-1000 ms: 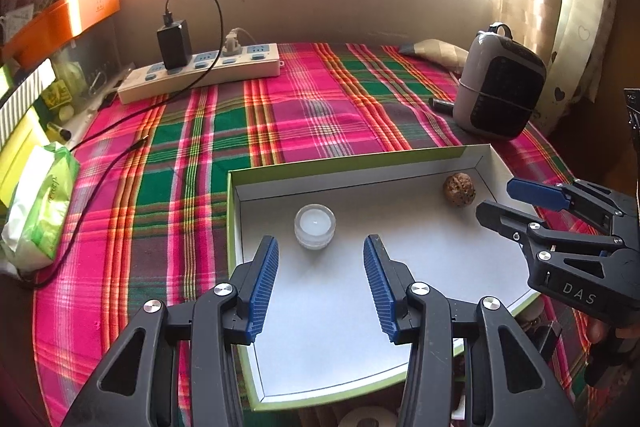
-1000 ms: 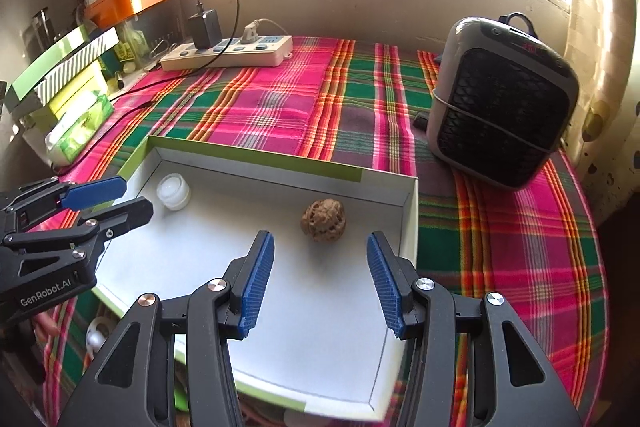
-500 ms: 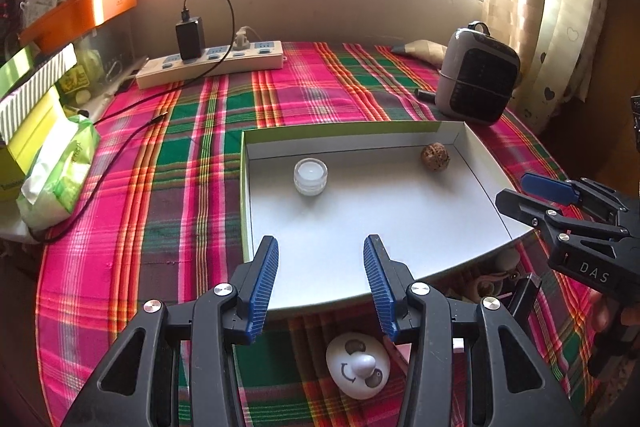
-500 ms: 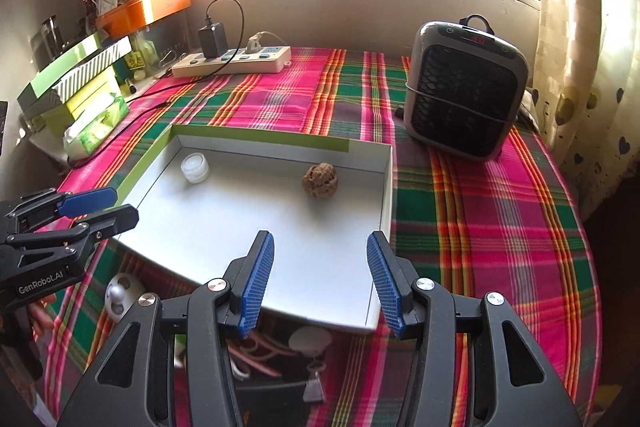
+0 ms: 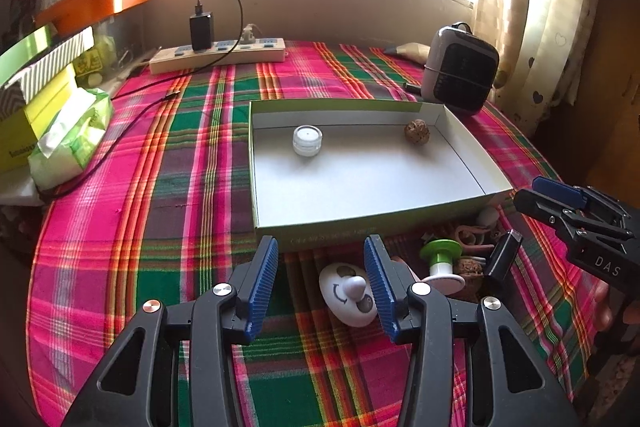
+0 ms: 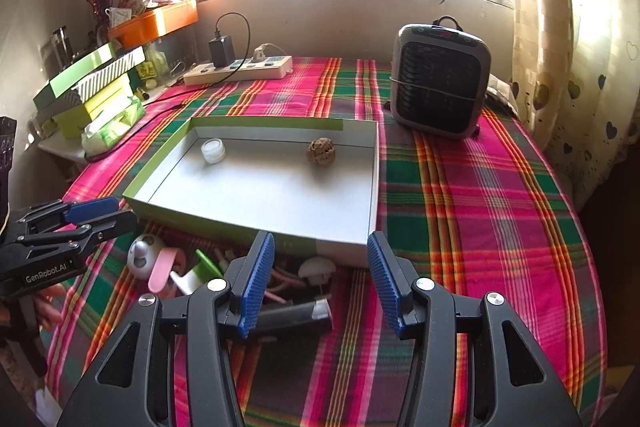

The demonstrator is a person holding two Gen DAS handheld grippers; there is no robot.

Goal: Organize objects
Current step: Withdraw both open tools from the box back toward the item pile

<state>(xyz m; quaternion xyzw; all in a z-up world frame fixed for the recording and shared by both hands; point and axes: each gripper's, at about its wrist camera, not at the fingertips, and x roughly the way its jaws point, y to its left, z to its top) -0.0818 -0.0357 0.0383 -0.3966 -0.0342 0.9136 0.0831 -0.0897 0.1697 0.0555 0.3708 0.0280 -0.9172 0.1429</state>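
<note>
A shallow green-and-white box [image 5: 464, 143] lies on the plaid cloth, holding a small clear jar [image 5: 307, 141] and a brown wrinkled ball [image 5: 417, 133]. Small items crowd its near wall: a white egg-shaped toy with a face [image 5: 346, 301], a green-and-white knob [image 5: 440, 255], a black stick [image 5: 502, 255] and pink bands [image 5: 472, 235]. My left gripper [image 5: 320, 251] hovers over the toy, jaws opening and gripping nothing. Over the black stick [image 6: 292, 315] and a white mushroom-shaped piece [image 6: 318, 269], my right gripper [image 6: 320, 247] is open and empty.
A grey heater [image 6: 440, 83] stands at the back right, a power strip [image 5: 218, 55] with a charger at the back. A tissue pack [image 5: 72, 143] and stacked boxes [image 5: 36, 75] line the left edge. A curtain hangs on the right.
Both grippers have drawn back from over the box toward the table's near edge. The box now looks farther off, and the small items before it have come into view.
</note>
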